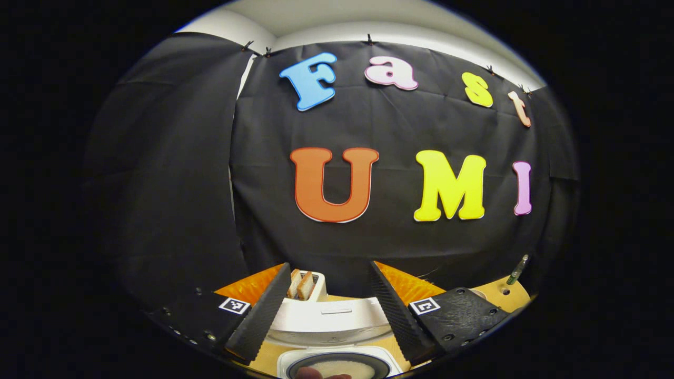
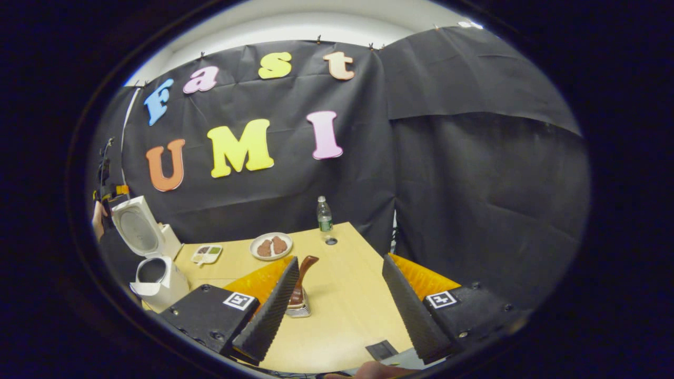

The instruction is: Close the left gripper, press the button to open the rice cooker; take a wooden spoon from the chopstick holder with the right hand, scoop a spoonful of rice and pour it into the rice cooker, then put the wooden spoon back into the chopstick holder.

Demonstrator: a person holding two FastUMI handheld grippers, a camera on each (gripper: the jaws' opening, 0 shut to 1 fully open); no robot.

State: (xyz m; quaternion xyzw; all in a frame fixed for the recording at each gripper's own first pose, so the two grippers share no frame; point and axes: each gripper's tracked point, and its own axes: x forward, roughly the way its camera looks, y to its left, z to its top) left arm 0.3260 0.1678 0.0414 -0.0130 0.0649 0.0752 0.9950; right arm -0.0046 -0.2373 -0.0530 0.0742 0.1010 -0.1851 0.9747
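- Cooker (image 2: 152, 252): white, lid up, at table's (image 2: 342, 295) left edge in right gripper view; dark inner pot (image 2: 151, 270) visible, contents can't tell from there.
- Left gripper view: cooker (image 1: 329, 321) sits right below/ahead of the fingers, raised lid between them; open pot (image 1: 337, 366) at bottom edge w/ pale rice-like fill inside.
- Toaster (image 1: 305, 287) behind the cooker, 2 bread slices (image 1: 300, 284) standing in its slots.
- Holder (image 2: 299, 308): small, pale, on table; wooden spoon (image 2: 301, 281) stands in it, handle up, tilted a bit right.
- Plate (image 2: 271, 246) farther back w/ 2 brown food pieces; small tray (image 2: 206, 254) left of it w/ green + dark bits.
- Bottle (image 2: 324, 216) upright at table's back edge, green label, text too small to read.
- Left gripper (image 1: 329, 316): jaws wide apart, holding nothing, hanging above the cooker.
- Right gripper (image 2: 337, 316): jaws wide open, empty; spoon + holder just beside its left finger (image 2: 271, 308), inside the gap, no contact seen.
- Square black/white marker on each finger block; no other readable writing on items.
- A hand (image 2: 98, 220) shows at far left by the cooker lid.
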